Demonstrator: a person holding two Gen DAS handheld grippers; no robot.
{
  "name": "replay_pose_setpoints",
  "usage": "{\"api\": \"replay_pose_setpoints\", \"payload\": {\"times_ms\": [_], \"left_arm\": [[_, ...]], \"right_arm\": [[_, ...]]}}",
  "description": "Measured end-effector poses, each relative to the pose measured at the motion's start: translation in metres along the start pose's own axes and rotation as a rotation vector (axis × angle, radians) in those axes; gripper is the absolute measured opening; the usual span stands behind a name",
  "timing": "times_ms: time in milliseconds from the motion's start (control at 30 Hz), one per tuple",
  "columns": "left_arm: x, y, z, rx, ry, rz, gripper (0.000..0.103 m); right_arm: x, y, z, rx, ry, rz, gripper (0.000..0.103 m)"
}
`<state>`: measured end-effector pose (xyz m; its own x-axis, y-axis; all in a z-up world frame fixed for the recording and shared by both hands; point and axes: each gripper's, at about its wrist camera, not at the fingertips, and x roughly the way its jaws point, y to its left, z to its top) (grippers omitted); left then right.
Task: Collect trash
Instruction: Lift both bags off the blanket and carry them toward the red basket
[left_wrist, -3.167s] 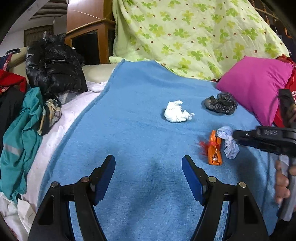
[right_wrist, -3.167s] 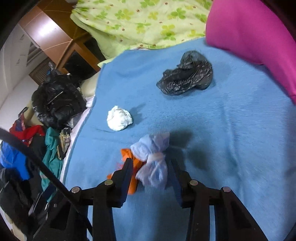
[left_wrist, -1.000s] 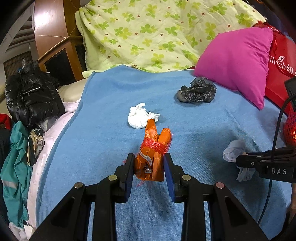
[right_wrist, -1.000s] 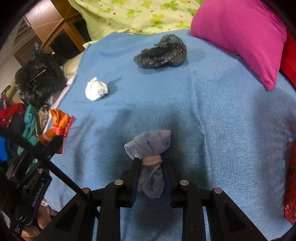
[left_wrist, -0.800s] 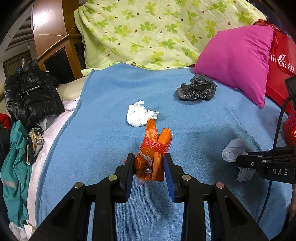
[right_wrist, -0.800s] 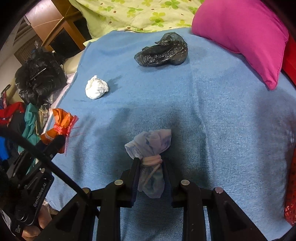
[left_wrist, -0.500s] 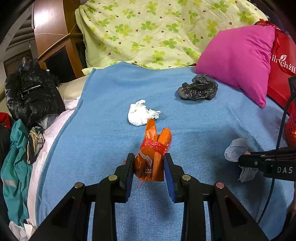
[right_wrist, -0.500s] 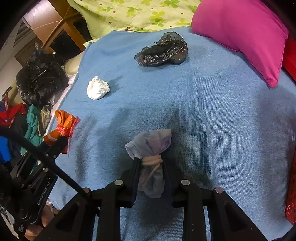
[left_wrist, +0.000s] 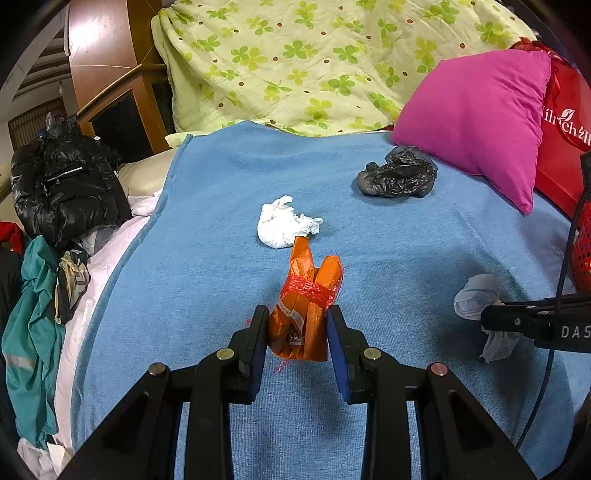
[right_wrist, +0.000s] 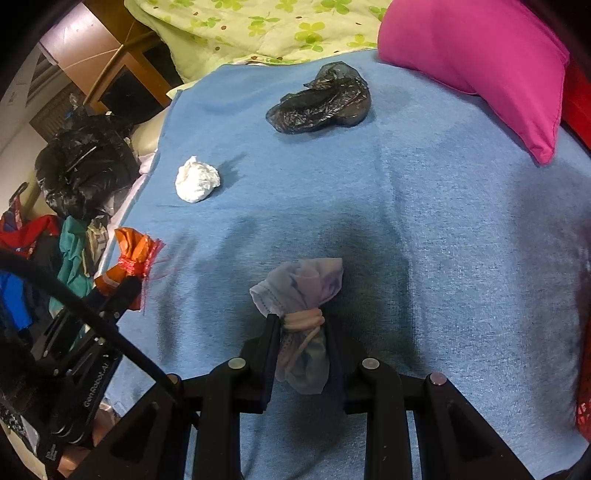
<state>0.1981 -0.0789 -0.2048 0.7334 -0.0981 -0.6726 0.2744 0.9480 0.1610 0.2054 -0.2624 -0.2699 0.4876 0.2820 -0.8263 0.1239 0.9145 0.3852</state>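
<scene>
An orange wrapper bundle (left_wrist: 303, 314), tied round its middle with red netting, is clamped between the blue pads of the left gripper (left_wrist: 297, 334) and is held above the blue blanket (left_wrist: 221, 206). A crumpled pale blue face mask (right_wrist: 302, 317), bound with its own ear loops, is pinched between the jaws of the right gripper (right_wrist: 302, 345), also clear of the blanket. Two pieces of trash are seen lying loose on the blanket: a crumpled white tissue (left_wrist: 282, 227) near the middle, and a scrunched black plastic bag (left_wrist: 397, 177) farther back, just beside the magenta pillow (left_wrist: 476, 118). A green clover-print quilt (left_wrist: 314, 62) is heaped behind the blanket. At the left edge a black puffer jacket (left_wrist: 62, 184) and teal clothing (left_wrist: 31, 332) are piled. A red bag (left_wrist: 565, 129) is visible behind the pillow at the right.
</scene>
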Motion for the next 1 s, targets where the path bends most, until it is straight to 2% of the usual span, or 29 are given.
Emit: {"api": "replay_pose_setpoints", "payload": {"times_ms": [167, 567, 1000], "left_arm": [[-0.002, -0.001, -0.001, 0.005, -0.006, -0.006, 0.033], [-0.015, -0.002, 0.000, 0.001, -0.034, -0.021, 0.033], [-0.051, -0.011, 0.005, -0.022, -0.078, 0.005, 0.033]], "right_arm": [[0.001, 0.006, -0.002, -0.037, -0.009, -0.024, 0.026], [-0.019, 0.007, -0.003, -0.060, -0.073, -0.002, 0.026], [-0.056, -0.003, -0.009, -0.087, -0.179, 0.007, 0.026]]}}
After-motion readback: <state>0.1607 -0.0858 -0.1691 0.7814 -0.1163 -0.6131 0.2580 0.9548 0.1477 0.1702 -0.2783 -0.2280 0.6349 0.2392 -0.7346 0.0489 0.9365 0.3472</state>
